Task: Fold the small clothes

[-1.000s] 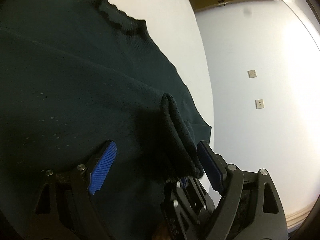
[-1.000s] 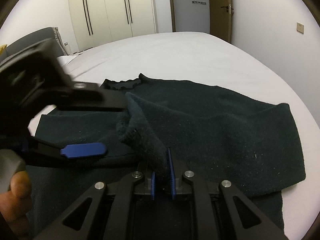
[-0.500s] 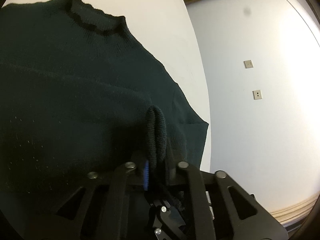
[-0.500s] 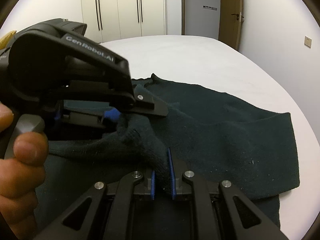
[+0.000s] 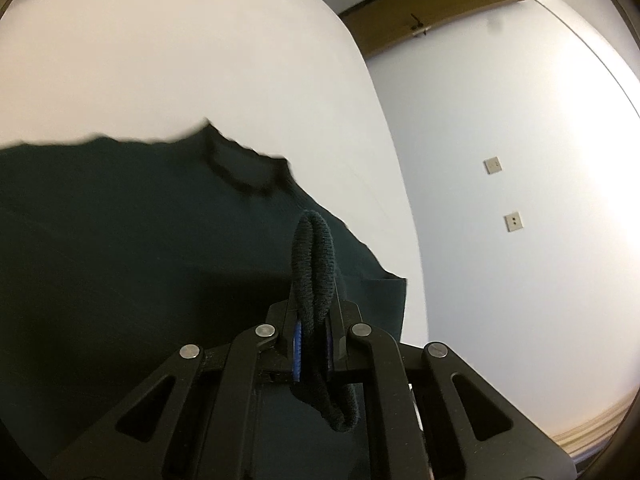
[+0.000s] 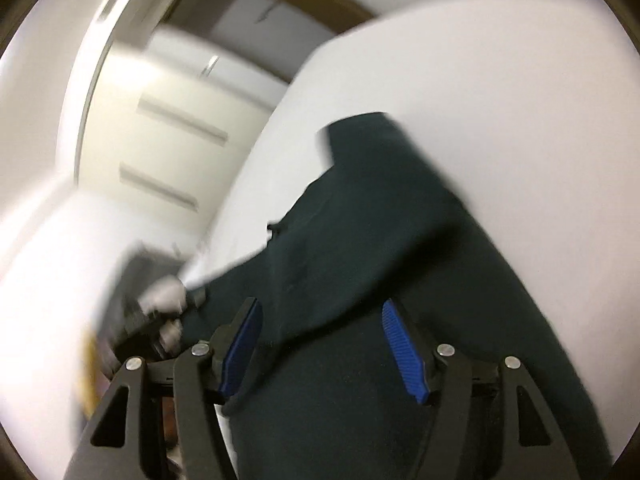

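Note:
A dark green knitted sweater (image 5: 120, 248) lies spread on a white bed (image 5: 200, 60), its ruffled collar (image 5: 244, 168) toward the far side. My left gripper (image 5: 312, 340) is shut on the ribbed sleeve cuff (image 5: 314, 264), which stands up in a loop between the blue pads. In the blurred right wrist view the same sweater (image 6: 400, 240) stretches away under my right gripper (image 6: 324, 344). Its jaws are opening, blue pads (image 6: 400, 344) wide apart above the cloth and pressing on nothing.
A white wall (image 5: 520, 140) with two sockets (image 5: 512, 222) runs along the bed's right edge, with a wooden door frame (image 5: 420, 12) beyond. White wardrobe doors (image 6: 172, 140) and a blurred dark object (image 6: 152, 296) show at the left of the right wrist view.
My left gripper shut on the sleeve cuff and lifted it back. My right gripper let go of the cuff, opened, rolled and swung away, so its view is now tilted and blurred.

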`<action>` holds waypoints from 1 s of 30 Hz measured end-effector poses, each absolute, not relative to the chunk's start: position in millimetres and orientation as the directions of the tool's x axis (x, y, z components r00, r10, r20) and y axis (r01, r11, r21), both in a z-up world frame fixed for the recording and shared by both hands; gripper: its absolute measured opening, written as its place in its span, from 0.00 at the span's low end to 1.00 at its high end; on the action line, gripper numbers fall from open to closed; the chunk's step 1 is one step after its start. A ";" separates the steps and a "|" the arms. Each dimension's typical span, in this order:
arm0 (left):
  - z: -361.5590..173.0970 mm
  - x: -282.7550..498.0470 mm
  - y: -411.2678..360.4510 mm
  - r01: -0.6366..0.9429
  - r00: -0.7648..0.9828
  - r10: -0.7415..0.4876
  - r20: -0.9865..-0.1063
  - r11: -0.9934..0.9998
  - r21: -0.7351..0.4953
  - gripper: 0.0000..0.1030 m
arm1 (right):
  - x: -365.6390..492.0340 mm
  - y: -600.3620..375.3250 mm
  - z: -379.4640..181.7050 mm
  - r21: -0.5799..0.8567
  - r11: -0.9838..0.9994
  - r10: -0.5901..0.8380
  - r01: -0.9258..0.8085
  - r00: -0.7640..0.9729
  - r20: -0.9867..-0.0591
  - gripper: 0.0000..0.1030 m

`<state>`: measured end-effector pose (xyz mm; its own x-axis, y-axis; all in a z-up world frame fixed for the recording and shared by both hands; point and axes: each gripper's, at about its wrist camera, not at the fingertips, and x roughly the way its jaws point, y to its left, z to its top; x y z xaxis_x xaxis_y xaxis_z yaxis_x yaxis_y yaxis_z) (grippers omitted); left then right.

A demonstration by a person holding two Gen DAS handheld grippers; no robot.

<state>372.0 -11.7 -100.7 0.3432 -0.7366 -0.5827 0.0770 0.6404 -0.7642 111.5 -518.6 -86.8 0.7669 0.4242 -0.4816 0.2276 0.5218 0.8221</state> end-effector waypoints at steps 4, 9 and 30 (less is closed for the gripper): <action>-103.6 372.4 14.4 0.054 0.367 -0.700 -0.613 0.674 -0.737 0.06 | 115.3 -524.8 -107.3 0.902 0.363 0.488 0.234 0.777 -0.398 0.65; -119.7 363.4 38.7 0.019 0.376 -0.687 -0.622 0.677 -0.736 0.06 | 130.6 -529.1 -117.6 0.950 0.194 0.498 0.246 0.809 -0.311 0.65; -117.9 394.5 48.7 -0.060 0.395 -0.796 -0.458 0.475 -0.878 0.06 | 165.3 -529.1 -133.4 0.940 0.105 0.569 0.324 0.756 -0.324 0.68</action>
